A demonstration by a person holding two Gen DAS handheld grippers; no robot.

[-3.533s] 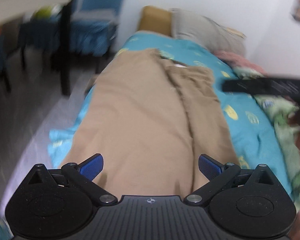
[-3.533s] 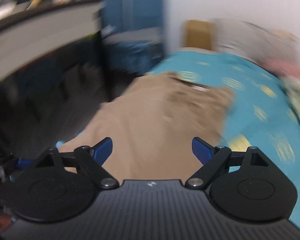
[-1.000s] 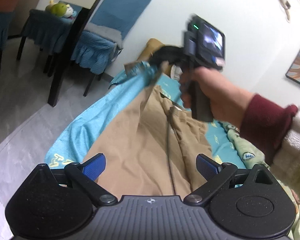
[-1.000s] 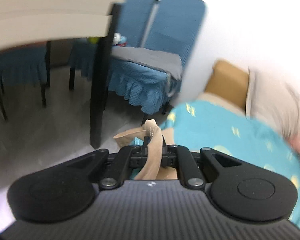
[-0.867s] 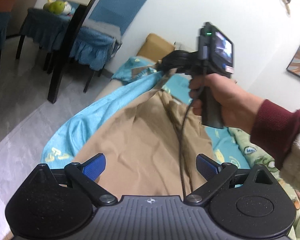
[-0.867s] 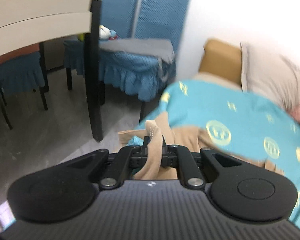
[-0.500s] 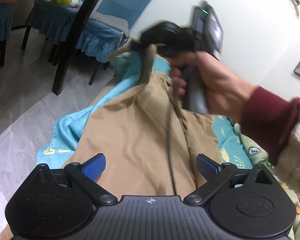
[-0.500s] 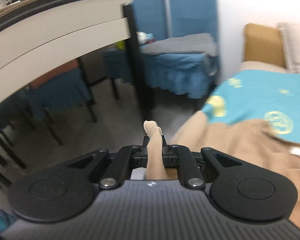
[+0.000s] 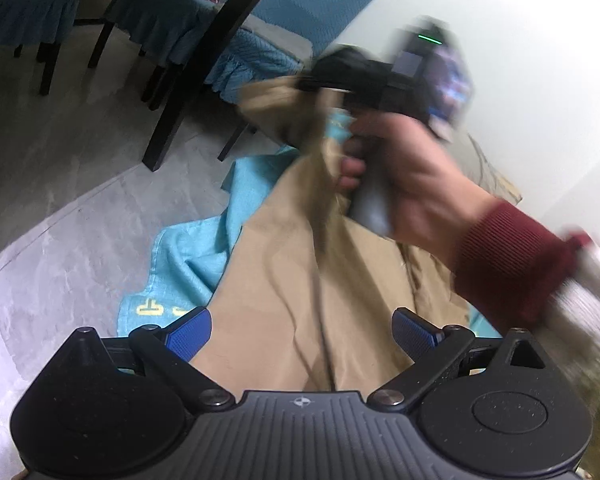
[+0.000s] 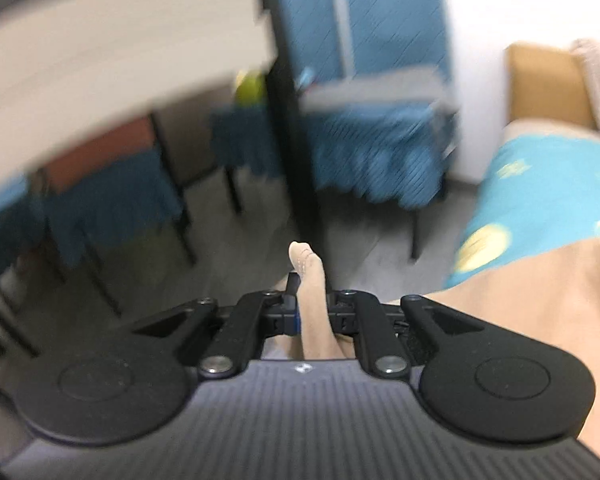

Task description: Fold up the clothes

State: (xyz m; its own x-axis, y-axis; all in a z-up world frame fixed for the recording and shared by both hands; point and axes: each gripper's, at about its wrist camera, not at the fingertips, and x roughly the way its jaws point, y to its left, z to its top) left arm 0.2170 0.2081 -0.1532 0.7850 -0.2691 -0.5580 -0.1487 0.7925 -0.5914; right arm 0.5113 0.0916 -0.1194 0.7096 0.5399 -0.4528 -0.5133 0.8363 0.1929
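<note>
A tan garment (image 9: pixel 284 280) lies along the bed on a turquoise sheet (image 9: pixel 184 256). My left gripper (image 9: pixel 302 330) hovers open over its near end, blue pads apart, nothing between them. A hand in a dark red sleeve (image 9: pixel 504 256) holds my right gripper (image 9: pixel 320 84), which is shut on the garment's far corner and lifts it off the bed. In the right wrist view, a pinched fold of the tan garment (image 10: pixel 312 276) sticks out between the closed fingers of the right gripper (image 10: pixel 312 312).
The grey floor (image 9: pixel 60 184) runs left of the bed. A black table leg (image 9: pixel 204 76) and blue-covered chairs (image 9: pixel 260 40) stand close to the bed's edge. A white wall (image 9: pixel 520 60) rises behind. Pillows (image 10: pixel 596 80) lie at the bed's head.
The right gripper, shut on the garment's corner, has swung nearer to me and to the left, dragging the lifted cloth back over the rest. The left gripper stayed open and still.
</note>
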